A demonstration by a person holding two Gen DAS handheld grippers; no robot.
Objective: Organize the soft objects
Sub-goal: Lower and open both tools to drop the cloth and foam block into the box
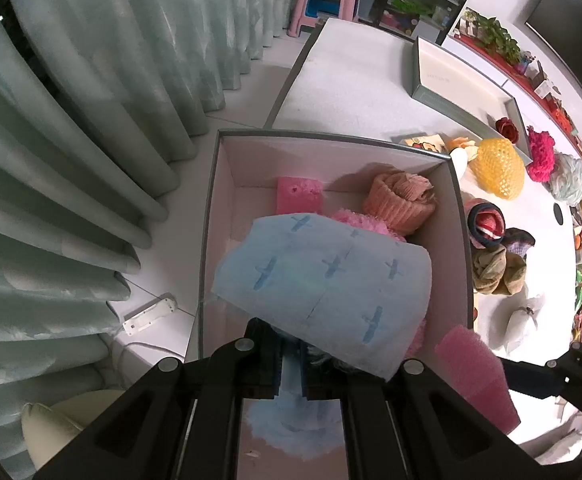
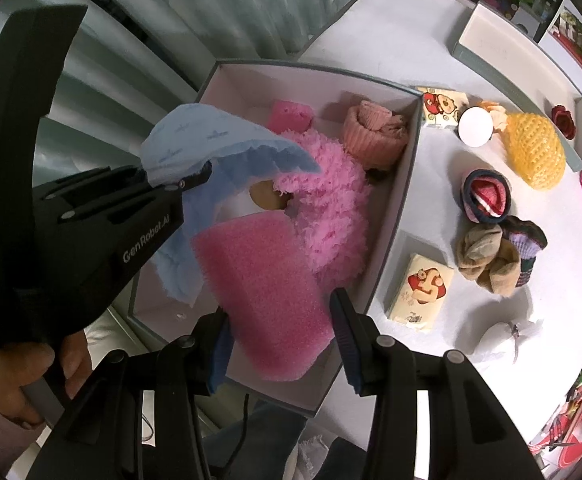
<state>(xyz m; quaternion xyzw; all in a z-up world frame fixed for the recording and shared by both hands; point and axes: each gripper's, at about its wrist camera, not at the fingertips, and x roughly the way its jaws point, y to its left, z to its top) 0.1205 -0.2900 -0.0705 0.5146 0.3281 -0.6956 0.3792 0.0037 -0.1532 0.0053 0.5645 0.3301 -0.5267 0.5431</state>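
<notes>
Left gripper [image 1: 291, 364] jaws pinch the crumpled blue cloth [image 1: 327, 280]; right gripper [image 2: 281, 344] jaws clamp the porous pink sponge [image 2: 263, 288] over the box [image 2: 403, 200].

At the centre of your left wrist view you have a pale blue cloth [image 1: 323, 280] printed with darker blue bird shapes. Above it sit a pink sponge block [image 1: 299, 195] and a peach ribbed knit roll [image 1: 401, 202]. Your right wrist view shows a pink foam pad [image 2: 267, 300] at lower centre, fluffy pink plush [image 2: 327, 208] above, and a yellow knit piece [image 2: 535, 152] at upper right.
</notes>
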